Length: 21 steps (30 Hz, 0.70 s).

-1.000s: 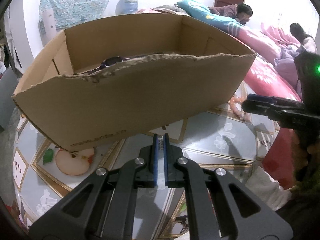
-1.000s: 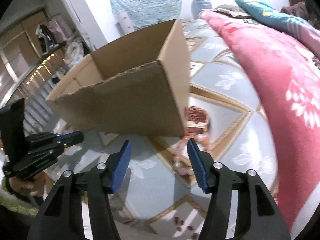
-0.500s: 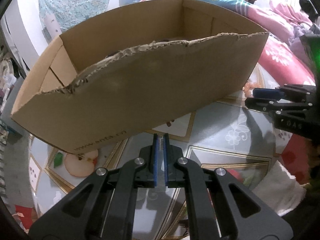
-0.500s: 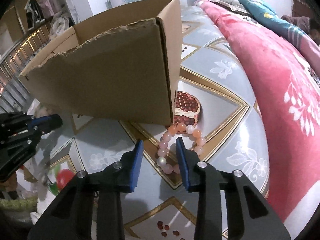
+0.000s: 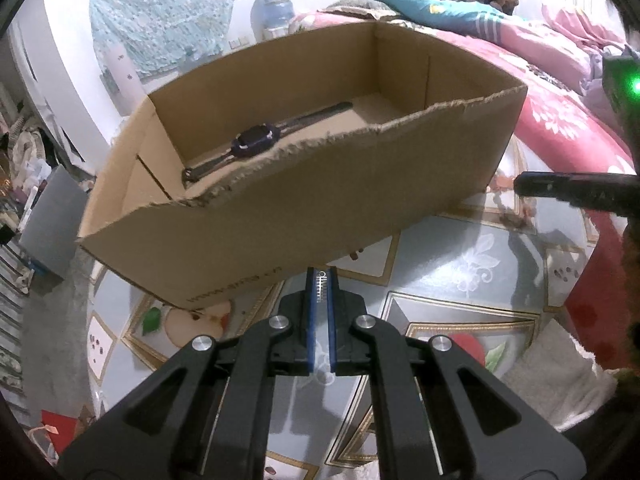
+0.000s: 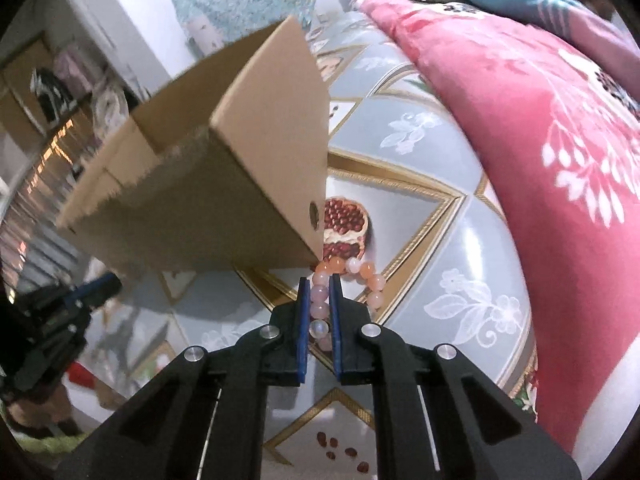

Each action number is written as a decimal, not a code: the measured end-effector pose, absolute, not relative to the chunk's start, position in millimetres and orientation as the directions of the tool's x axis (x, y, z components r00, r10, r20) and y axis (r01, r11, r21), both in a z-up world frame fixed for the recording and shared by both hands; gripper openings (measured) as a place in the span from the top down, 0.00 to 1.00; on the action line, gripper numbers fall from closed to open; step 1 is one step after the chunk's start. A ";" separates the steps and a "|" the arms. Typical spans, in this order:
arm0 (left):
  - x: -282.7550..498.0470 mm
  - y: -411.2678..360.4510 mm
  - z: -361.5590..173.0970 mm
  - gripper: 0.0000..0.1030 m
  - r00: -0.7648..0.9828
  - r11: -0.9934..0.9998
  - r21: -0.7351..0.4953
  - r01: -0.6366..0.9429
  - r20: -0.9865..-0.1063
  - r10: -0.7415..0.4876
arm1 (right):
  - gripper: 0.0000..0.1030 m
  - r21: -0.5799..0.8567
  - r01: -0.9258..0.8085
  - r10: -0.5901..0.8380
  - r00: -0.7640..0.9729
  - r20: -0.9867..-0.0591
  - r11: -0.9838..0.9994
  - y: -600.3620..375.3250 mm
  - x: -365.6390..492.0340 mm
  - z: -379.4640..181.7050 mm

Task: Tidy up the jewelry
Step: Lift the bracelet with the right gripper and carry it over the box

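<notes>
Right wrist view shows my right tongs [image 6: 319, 312] closing on the bead bracelet [image 6: 352, 280] lying on the bench [image 6: 432, 216] by the box [image 6: 224, 200] corner, while my left tongs [image 5: 321, 312] stay pressed together, empty, a watch [image 5: 256, 142] in the box

Each black gripper [image 5: 320, 280] has 2 blue pads and 4 silver screws.
</notes>
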<state>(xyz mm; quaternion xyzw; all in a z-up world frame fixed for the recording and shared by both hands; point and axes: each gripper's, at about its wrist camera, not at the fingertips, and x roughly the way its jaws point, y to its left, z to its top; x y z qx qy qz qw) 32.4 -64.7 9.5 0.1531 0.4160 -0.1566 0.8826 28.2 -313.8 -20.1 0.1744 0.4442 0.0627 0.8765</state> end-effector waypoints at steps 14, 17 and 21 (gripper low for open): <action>9.7 -52.6 54.2 0.96 0.682 0.915 0.111 0.387 -0.702 -0.203 | 0.91 0.522 0.006 0.339 0.753 -0.563 0.853 -348.5 -0.7 49.1; 5.7 -46.7 71.3 0.96 0.697 0.916 0.080 0.392 -0.676 -0.239 | 0.91 0.506 -0.031 0.334 0.786 -0.521 0.862 -347.6 -5.7 75.8; 7.1 -35.1 95.8 0.96 0.712 0.913 0.040 0.407 -0.639 -0.289 | 0.91 0.474 -0.098 0.348 0.808 -0.475 0.875 -339.5 0.3 109.0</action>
